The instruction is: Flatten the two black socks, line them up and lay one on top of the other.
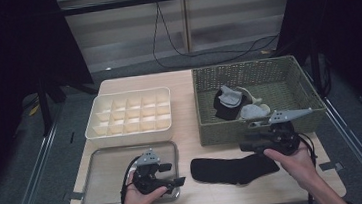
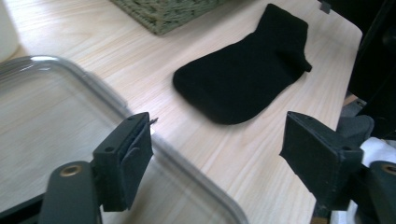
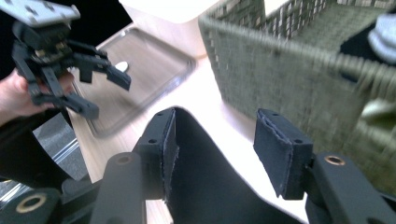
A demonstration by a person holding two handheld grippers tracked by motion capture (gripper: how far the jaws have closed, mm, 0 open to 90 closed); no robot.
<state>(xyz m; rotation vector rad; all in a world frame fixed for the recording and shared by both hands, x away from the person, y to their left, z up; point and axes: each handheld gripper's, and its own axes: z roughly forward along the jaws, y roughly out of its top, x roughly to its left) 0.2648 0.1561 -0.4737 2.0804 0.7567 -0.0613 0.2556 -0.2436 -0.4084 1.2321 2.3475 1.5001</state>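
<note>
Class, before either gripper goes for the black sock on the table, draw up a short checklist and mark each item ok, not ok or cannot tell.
1. Black sock lies flat on the table, free: ok.
2. Left gripper open, nothing between its jaws: ok.
3. Right gripper open, above the sock: ok.
4. Tray bare to receive it: ok.
5. Basket stands apart from the sock: ok.

Pale wooden table (image 1: 187,84) on grey floor (image 1: 49,165); dark surroundings, black cable (image 1: 163,43) behind.
</note>
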